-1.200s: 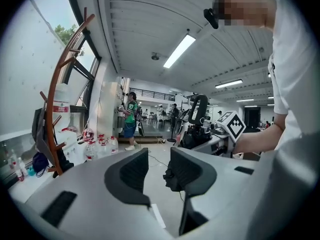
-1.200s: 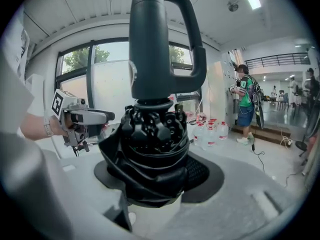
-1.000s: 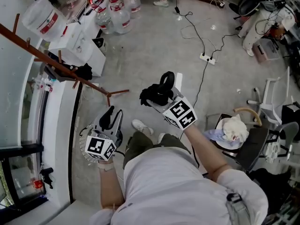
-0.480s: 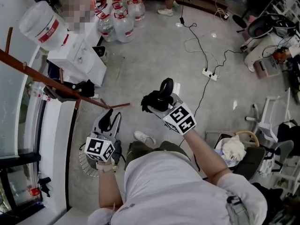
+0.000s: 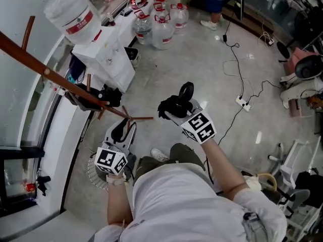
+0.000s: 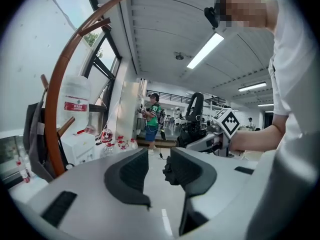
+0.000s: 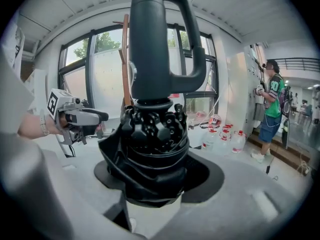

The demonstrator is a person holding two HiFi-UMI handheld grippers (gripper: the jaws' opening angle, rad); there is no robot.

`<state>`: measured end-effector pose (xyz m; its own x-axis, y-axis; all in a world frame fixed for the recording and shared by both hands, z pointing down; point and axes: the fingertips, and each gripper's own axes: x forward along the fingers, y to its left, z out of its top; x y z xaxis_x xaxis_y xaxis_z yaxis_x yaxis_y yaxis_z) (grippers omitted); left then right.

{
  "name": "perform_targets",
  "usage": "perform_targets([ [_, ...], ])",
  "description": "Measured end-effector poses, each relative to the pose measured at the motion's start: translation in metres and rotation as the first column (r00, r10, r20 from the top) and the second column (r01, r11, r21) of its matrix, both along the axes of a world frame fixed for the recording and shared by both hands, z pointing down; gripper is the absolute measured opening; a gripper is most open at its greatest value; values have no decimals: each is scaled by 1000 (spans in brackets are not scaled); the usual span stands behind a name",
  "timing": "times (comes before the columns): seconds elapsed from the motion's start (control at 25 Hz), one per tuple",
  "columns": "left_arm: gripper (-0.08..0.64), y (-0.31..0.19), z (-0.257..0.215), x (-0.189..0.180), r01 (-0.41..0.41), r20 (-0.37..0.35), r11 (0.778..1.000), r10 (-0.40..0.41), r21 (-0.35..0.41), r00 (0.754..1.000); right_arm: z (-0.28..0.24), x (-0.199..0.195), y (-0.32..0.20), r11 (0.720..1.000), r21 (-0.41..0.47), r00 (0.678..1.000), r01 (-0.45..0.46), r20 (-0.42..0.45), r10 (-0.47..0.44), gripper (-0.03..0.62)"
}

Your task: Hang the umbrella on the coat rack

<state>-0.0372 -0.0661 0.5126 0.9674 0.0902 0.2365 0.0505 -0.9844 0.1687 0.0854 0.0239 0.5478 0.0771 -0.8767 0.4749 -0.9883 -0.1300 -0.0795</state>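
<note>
A folded black umbrella (image 5: 173,106) with a loop handle (image 5: 186,91) stands upright in my right gripper (image 5: 175,111), whose jaws are shut on its bundled canopy (image 7: 150,149). The handle (image 7: 161,44) rises above the jaws. The brown wooden coat rack (image 5: 65,80) leans across the left of the head view, with short pegs and dark items hanging from it. In the right gripper view its pole (image 7: 125,59) stands behind the umbrella. My left gripper (image 5: 122,130) is open and empty, below the rack's lower end. The rack (image 6: 65,99) curves up its own view's left.
A white water dispenser (image 5: 103,59) with a large bottle (image 5: 75,16) stands by the window wall. Several water jugs (image 5: 161,24) sit beyond it. A power strip and cables (image 5: 241,103) lie on the floor at right. A person in a green shirt (image 7: 270,109) stands further off.
Both grippers have travelled across the floor toward the coat rack, which now looms closer at left. The umbrella stays in the right gripper. The left jaws stay open.
</note>
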Motion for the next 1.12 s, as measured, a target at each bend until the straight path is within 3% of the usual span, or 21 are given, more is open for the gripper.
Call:
perform_targets([
  [0.24,121,-35,3,6,127,16,992,-127,-3,992,-12,24,-63,988,-2,988,154,-11,-154,265],
  [0.44,121,-59,-4,23,258,10,966,-258,-3,966,-24,42,-118,946,-3,946,323,-12,-323,265],
  [0.72,121,-90,-20,33,437,-31,899,-437,20,899,-37,45,-189,827,-5,825,563,-54,-562,265],
  [1.12,121,-104,-41,18,642,-74,765,-638,55,767,-89,23,-254,637,1,631,771,-135,-764,265],
])
